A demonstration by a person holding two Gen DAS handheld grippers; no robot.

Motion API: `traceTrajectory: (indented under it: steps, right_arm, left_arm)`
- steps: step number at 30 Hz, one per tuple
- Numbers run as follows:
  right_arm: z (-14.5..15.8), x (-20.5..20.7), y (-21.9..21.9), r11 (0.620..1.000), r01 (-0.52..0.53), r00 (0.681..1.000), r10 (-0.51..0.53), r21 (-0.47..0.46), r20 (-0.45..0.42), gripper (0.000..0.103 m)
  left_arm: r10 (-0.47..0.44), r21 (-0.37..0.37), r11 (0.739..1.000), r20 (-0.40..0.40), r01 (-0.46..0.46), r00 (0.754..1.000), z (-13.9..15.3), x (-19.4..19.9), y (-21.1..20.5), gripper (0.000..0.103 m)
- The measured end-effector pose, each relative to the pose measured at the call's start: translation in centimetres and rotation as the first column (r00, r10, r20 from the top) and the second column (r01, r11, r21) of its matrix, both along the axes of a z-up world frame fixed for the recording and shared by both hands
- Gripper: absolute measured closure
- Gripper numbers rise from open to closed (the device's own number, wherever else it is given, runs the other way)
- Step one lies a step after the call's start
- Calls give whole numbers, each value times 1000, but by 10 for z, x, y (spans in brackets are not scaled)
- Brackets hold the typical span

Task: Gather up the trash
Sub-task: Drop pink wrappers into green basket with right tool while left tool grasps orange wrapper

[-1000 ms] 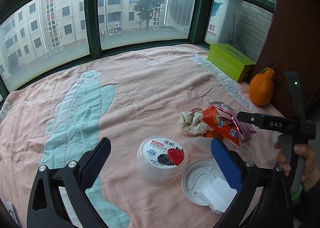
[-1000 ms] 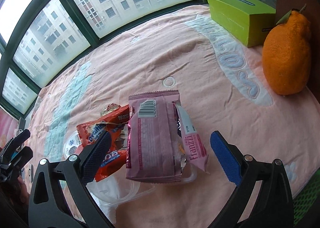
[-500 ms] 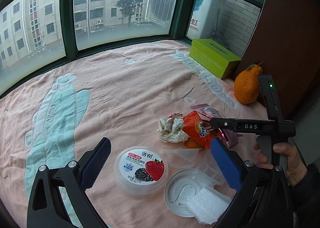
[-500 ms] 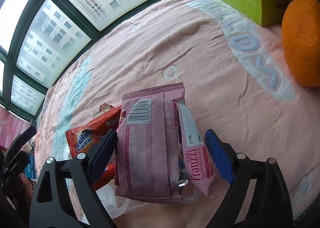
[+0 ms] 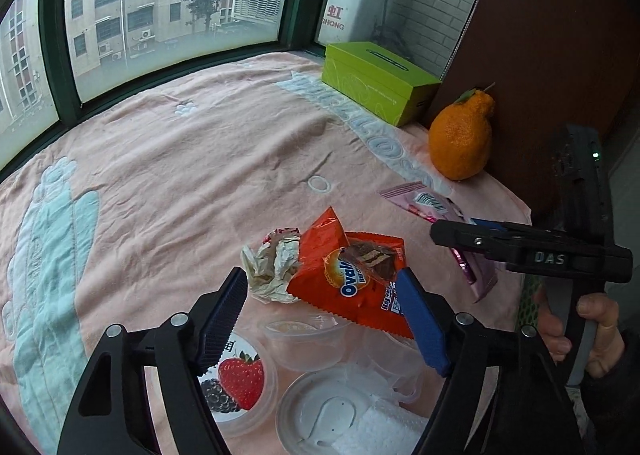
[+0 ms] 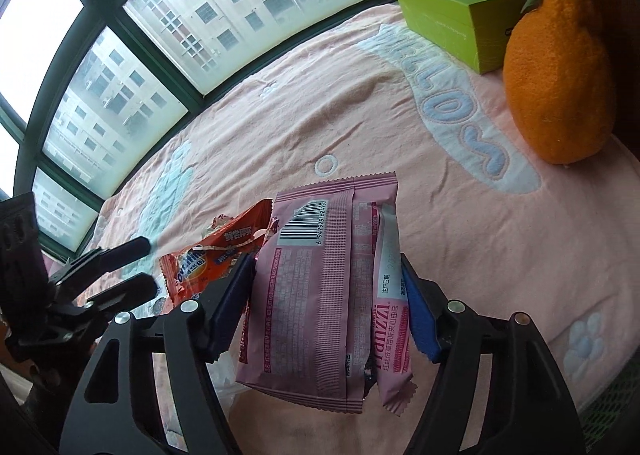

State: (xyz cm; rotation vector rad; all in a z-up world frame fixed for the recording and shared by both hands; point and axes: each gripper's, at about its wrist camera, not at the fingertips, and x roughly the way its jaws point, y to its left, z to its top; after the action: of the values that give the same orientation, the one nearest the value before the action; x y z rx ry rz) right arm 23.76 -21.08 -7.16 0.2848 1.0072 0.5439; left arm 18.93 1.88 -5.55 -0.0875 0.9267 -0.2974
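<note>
My right gripper [image 6: 326,303] is shut on a pink Franzzi wrapper [image 6: 324,279], its blue pads pressing both sides; the wrapper also shows in the left wrist view [image 5: 430,207]. My left gripper [image 5: 322,307] is open, its pads on either side of an orange Ovaltine wrapper [image 5: 352,275] that rests on a clear plastic cup [image 5: 304,339]. A crumpled paper [image 5: 272,267] lies to its left. A yogurt tub [image 5: 236,379] and a white lid [image 5: 332,415] sit near me. In the right wrist view the orange wrapper [image 6: 212,259] lies left of the pink one.
A pink blanket [image 5: 180,175] covers the surface. A green tissue box [image 5: 376,83] and an orange fruit [image 5: 460,139] stand at the far right by a brown wall. Windows run along the back. A white foam piece [image 5: 384,431] lies by the lid.
My right gripper closed from open onto the pink wrapper. My left gripper moved forward and right, from the yogurt tub to around the orange wrapper.
</note>
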Motion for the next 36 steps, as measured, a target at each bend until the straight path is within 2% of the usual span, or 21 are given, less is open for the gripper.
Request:
traceTrajectory:
  steps: [3, 6, 10, 15, 17, 22, 26, 30, 36]
  right_arm:
    - [9, -13, -16, 999, 24, 1000, -25, 21, 19, 33]
    - [17, -29, -34, 998, 57, 998, -58, 38, 37, 33]
    - [23, -51, -57, 993, 112, 992, -114, 45, 53, 33]
    - [25, -81, -87, 982, 187, 980, -188, 28, 68, 33]
    - [22, -93, -100, 976, 216, 974, -218, 23, 65, 33]
    - [12, -119, -130, 953, 302, 952, -301, -10, 58, 33]
    - [-1, -140, -159, 924, 381, 924, -380, -26, 32, 33]
    - [-17, -159, -187, 890, 446, 894, -447, -91, 13, 33]
    - [-37, -177, -219, 845, 494, 863, -506, -206, -4, 31]
  left_arm:
    - [-6, 5, 1000, -20, 7, 1000, -7, 9, -5, 33]
    - [-9, -20, 1000, -39, 8, 999, -13, 16, -5, 38]
    - [-25, -55, 998, -60, 22, 998, -19, 22, -6, 54]
    - [-21, -51, 999, -58, 18, 998, -19, 21, -9, 73]
    - [-12, -43, 999, -44, 10, 999, -16, 17, -9, 77]
    - [4, -22, 1000, -12, -4, 1000, -3, 6, -11, 82]
    - [4, -44, 999, 29, -3, 1000, 16, -6, -11, 83]
    - [0, -88, 996, 71, 6, 997, 40, -18, -14, 83]
    - [-77, -125, 988, 111, 91, 991, 64, -35, -49, 83]
